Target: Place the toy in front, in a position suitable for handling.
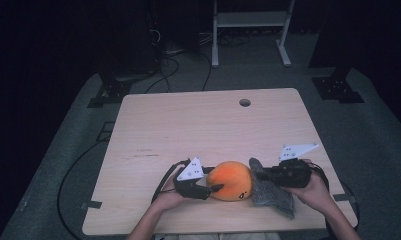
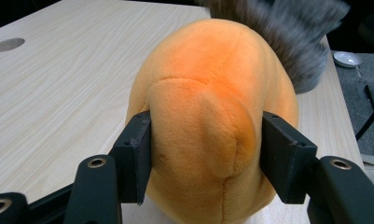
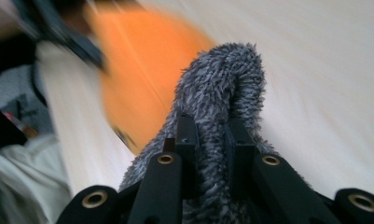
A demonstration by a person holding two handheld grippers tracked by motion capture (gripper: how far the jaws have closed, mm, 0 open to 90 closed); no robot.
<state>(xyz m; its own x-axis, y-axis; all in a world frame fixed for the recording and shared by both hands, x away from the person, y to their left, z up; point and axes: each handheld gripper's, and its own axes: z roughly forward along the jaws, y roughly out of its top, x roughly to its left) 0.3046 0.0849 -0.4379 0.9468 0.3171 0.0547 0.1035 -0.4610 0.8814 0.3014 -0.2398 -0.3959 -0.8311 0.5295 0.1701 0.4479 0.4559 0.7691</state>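
- The orange plush toy (image 1: 230, 180) sat near the counter's (image 1: 198, 125) front edge; open counter lay beyond it.
- Left gripper (image 2: 205, 158) fingers pinched the toy.
- Right gripper (image 3: 211, 154) fingers squeezed the grey fuzzy cloth (image 3: 222, 88) beside the toy.

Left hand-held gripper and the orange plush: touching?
Touching. The left gripper view shows the left hand-held gripper with both pads pressed into the orange plush, denting its sides.

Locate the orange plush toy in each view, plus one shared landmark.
High view: orange plush toy low centre, between both tongs.
Left gripper view: centre, clamped between the black jaws.
Right gripper view: blurred, upper left.
Shared landmark: grey fuzzy cloth beside the toy, upper right, centre.
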